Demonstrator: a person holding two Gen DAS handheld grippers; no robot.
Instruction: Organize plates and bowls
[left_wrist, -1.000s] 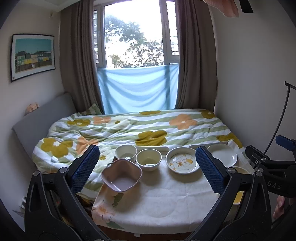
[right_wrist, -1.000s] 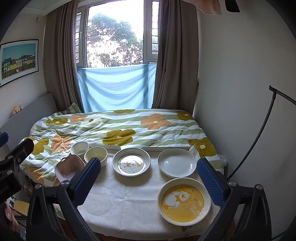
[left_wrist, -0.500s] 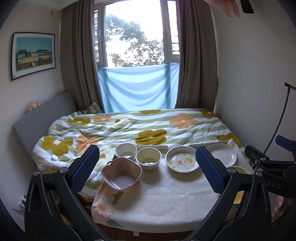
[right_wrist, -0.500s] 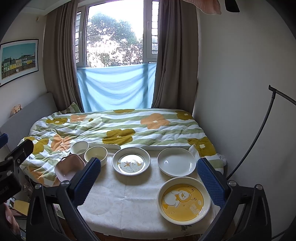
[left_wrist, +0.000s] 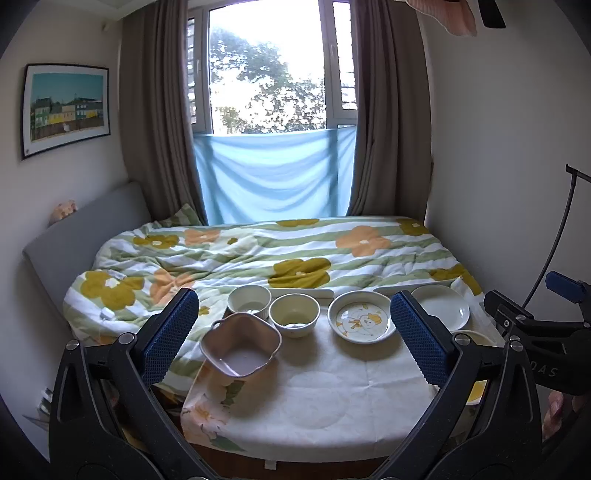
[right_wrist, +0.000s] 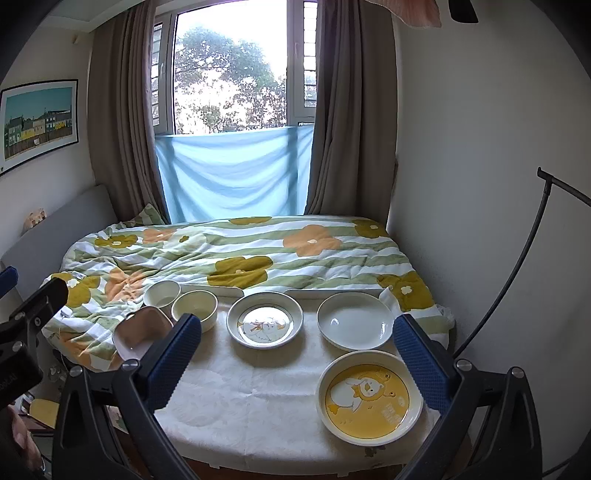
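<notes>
On the white-clothed table (left_wrist: 317, 387) stand a pink square bowl (left_wrist: 241, 343), a white bowl (left_wrist: 249, 301), a cream bowl (left_wrist: 294, 314), a duck-print plate (left_wrist: 360, 320) and a plain white plate (left_wrist: 441, 307). The right wrist view also shows a yellow bear plate (right_wrist: 369, 397) at the front right, the plain white plate (right_wrist: 355, 319), the duck-print plate (right_wrist: 265, 324) and the cream bowl (right_wrist: 194, 306). My left gripper (left_wrist: 295, 339) is open and empty, held above the table's near edge. My right gripper (right_wrist: 295, 350) is open and empty, to its right.
A bed with a flowered duvet (left_wrist: 266, 254) lies behind the table, touching its far edge. A white wall (right_wrist: 480, 184) and a black curved stand (right_wrist: 517, 258) are on the right. A grey headboard (left_wrist: 81, 229) is on the left.
Both views have shifted only slightly. No dish has moved and both grippers stay open.
</notes>
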